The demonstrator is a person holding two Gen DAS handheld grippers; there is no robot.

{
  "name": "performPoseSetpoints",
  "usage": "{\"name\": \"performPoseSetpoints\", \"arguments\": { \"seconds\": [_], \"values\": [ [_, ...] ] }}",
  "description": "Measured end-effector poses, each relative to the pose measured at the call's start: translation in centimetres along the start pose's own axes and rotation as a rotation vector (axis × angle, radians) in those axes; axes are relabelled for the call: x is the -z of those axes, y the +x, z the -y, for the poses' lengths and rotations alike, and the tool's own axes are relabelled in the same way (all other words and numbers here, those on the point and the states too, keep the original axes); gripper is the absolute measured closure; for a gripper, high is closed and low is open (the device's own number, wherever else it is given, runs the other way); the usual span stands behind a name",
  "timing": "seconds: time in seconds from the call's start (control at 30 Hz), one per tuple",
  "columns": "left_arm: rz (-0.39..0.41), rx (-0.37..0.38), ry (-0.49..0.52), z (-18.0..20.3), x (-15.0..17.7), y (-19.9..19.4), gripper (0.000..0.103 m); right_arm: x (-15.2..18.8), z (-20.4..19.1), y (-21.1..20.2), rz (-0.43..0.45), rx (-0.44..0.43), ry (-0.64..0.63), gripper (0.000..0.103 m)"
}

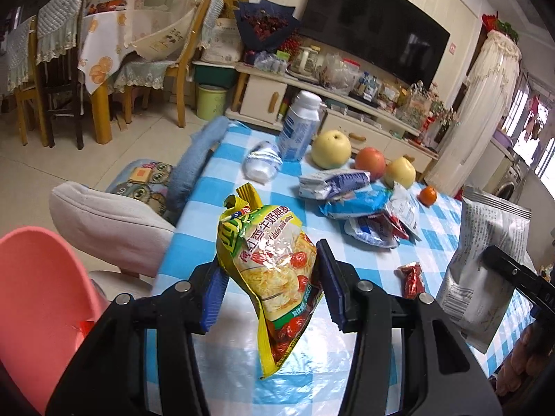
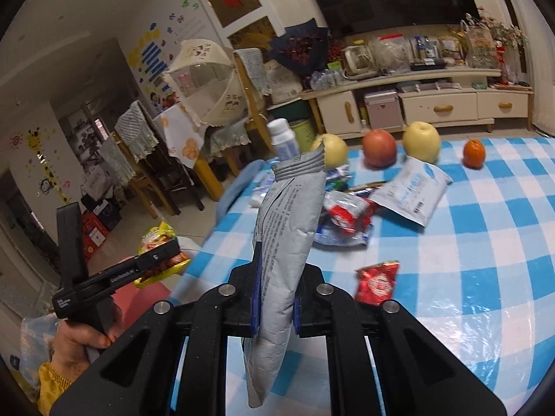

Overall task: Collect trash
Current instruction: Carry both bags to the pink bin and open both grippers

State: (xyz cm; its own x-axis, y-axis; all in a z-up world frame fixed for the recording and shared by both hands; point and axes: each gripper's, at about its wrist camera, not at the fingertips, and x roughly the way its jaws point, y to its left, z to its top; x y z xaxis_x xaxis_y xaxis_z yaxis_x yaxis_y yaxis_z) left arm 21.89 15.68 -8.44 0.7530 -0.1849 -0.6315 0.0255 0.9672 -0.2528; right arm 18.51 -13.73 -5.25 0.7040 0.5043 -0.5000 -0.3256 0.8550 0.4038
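Your left hand-held gripper [image 1: 269, 284] holds a snack bag [image 1: 274, 270] above the bench's [image 1: 222, 159] near left edge; your right hand-held gripper [image 2: 275, 298] holds a foil pouch [image 2: 288, 242] to its right. Beyond them a pile of wrappers [image 1: 364, 208] lies mid-bench, with a small sachet [image 1: 412, 279] nearer you. Behind the pile stand three fruits [image 1: 331, 149] in a row, a bottle [image 1: 300, 126] at their left. A bin [image 1: 38, 298] sits left of the bench, below its edge.
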Motion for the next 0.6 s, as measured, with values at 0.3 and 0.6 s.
{"name": "performPoseSetpoints", "arguments": {
  "seconds": [0.3,0.6],
  "values": [
    [0.086,-0.118,-0.114,-6.5,0.0,-4.4,0.052,-0.1,-10.2,4.2,-0.061,-0.214,-0.058,0.089],
    [0.168,-0.294,-0.277,-13.7,0.8,-8.3,0.052,1.4,-21.5,10.1,-0.158,-0.348,-0.170,0.089]
  ]
}}
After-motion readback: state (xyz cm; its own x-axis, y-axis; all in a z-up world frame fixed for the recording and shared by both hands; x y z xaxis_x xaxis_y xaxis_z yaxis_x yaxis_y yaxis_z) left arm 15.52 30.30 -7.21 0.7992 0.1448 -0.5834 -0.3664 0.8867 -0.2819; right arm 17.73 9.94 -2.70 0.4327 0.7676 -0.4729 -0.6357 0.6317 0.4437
